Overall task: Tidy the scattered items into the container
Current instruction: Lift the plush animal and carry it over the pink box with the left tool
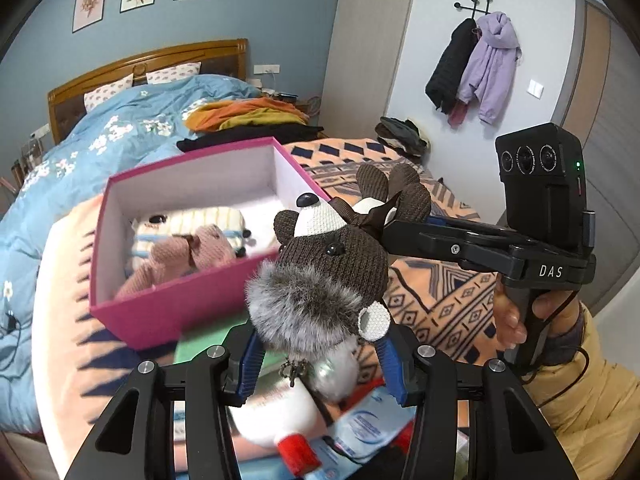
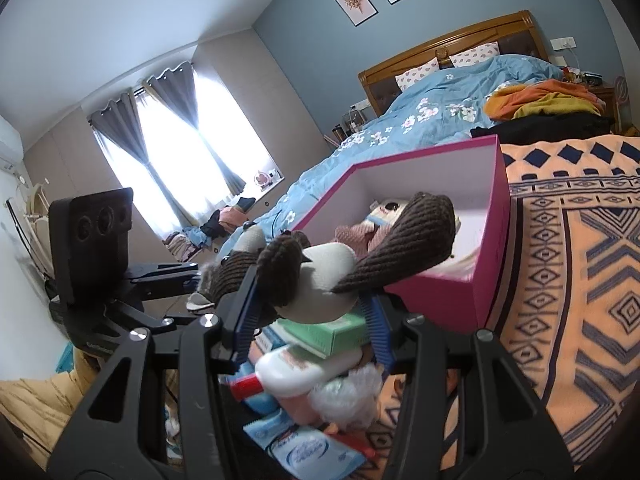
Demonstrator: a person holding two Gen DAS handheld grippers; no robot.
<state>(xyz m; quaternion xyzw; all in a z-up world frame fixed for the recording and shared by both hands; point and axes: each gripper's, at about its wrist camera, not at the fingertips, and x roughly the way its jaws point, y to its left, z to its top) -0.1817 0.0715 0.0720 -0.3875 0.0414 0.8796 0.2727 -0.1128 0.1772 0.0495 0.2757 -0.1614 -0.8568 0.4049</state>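
Note:
A brown knitted plush toy (image 1: 332,256) with a grey fur collar hangs in the air just in front of the pink box (image 1: 160,312). My left gripper (image 1: 320,360) is shut on its furry head end. My right gripper (image 1: 394,222) comes in from the right and is shut on its body by the bow. In the right wrist view the right gripper (image 2: 310,312) clamps the plush toy's white belly (image 2: 320,280), and the left gripper (image 2: 196,276) holds the far end. The pink box (image 2: 440,300) holds a cream striped plush (image 1: 192,220) and a pink plush (image 1: 188,256).
Under the toy lie a white bottle with a red cap (image 1: 276,412), a green carton (image 2: 332,332), a blue wipes pack (image 2: 304,448) and a white fluffy item (image 2: 348,396). All rest on an orange patterned blanket (image 2: 580,280). Folded clothes (image 1: 248,116) sit behind the box. A hand (image 1: 516,320) grips the right handle.

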